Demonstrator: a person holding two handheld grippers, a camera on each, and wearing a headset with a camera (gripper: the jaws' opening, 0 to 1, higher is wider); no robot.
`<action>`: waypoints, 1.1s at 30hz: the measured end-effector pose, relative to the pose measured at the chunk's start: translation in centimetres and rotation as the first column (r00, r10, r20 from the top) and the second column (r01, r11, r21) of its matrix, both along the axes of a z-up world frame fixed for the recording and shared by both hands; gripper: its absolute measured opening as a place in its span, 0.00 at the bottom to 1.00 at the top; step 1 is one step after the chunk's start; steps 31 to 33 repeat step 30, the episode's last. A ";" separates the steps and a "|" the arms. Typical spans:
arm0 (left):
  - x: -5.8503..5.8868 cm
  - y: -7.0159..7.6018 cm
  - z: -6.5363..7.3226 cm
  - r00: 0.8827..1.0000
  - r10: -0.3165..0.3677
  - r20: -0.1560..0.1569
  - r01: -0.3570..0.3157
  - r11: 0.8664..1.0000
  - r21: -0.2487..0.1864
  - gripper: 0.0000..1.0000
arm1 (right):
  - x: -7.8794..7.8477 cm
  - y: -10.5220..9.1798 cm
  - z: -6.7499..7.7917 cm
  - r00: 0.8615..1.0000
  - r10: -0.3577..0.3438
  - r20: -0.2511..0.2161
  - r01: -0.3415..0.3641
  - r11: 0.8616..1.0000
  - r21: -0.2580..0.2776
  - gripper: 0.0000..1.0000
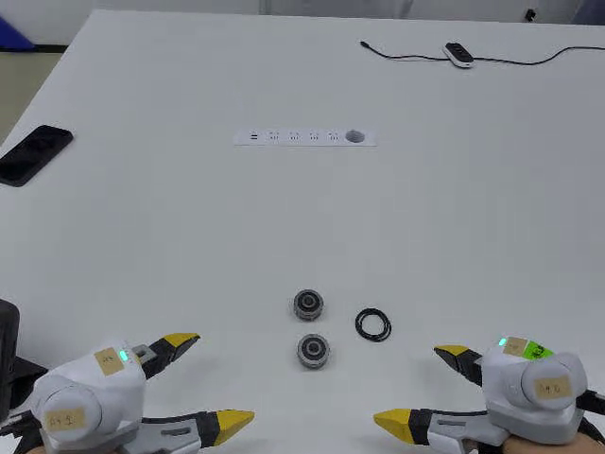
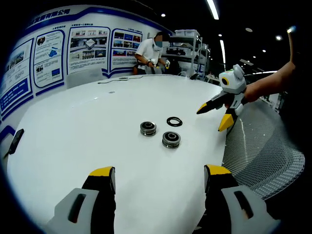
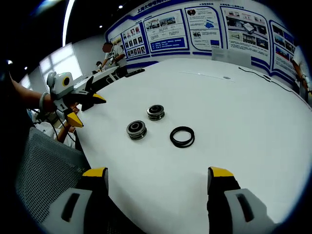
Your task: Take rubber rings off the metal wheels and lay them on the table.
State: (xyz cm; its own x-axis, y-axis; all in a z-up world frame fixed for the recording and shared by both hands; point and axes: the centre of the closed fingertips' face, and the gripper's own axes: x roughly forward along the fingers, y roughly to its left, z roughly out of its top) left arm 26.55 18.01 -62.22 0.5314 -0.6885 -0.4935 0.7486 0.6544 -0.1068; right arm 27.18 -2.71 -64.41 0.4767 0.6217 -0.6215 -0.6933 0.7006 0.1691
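Two small metal wheels with dark rubber around them lie on the white table: one [image 1: 308, 305] farther off, the other [image 1: 313, 351] nearer me. Right of them lie loose black rubber rings [image 1: 373, 324] flat on the table. The wheels [image 2: 148, 128] [image 2: 171, 139] and rings [image 2: 174, 121] also appear in the left gripper view, and the wheels [image 3: 155, 112] [image 3: 137, 129] and rings [image 3: 182, 136] in the right gripper view. My left gripper [image 1: 210, 379] is open at the near left edge, nothing between its jaws. My right gripper [image 1: 422, 386] is open at the near right, holding nothing.
A white power strip [image 1: 304, 138] lies across the table's middle. A black phone [image 1: 33, 153] rests near the left edge. A cable with a small black-and-white device [image 1: 458, 55] runs along the far right. People [image 2: 151, 51] stand beyond the far end.
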 end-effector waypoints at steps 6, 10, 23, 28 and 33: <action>-0.2 0.0 0.3 1.000 0.008 0.009 -0.008 1.000 -0.025 0.82 | 0.0 0.2 0.8 0.999 -0.002 0.054 0.000 0.999 0.038 0.92; -0.4 0.3 0.3 1.000 0.019 0.013 -0.018 0.999 -0.038 0.85 | -0.2 0.5 1.1 0.997 -0.003 0.076 -0.002 0.998 0.064 0.97; -0.8 0.4 0.4 0.999 0.038 0.016 -0.037 0.997 -0.063 0.91 | 0.2 0.6 1.8 0.992 -0.011 0.124 -0.001 0.995 0.096 0.99; -0.6 0.2 0.6 0.999 0.043 0.018 -0.041 0.997 -0.067 0.90 | 0.4 0.6 1.9 0.992 -0.012 0.127 0.000 0.995 0.096 0.99; -0.5 0.3 0.6 0.999 0.043 0.017 -0.042 0.997 -0.064 0.90 | 0.5 0.5 1.9 0.992 -0.013 0.129 0.001 0.996 0.095 0.99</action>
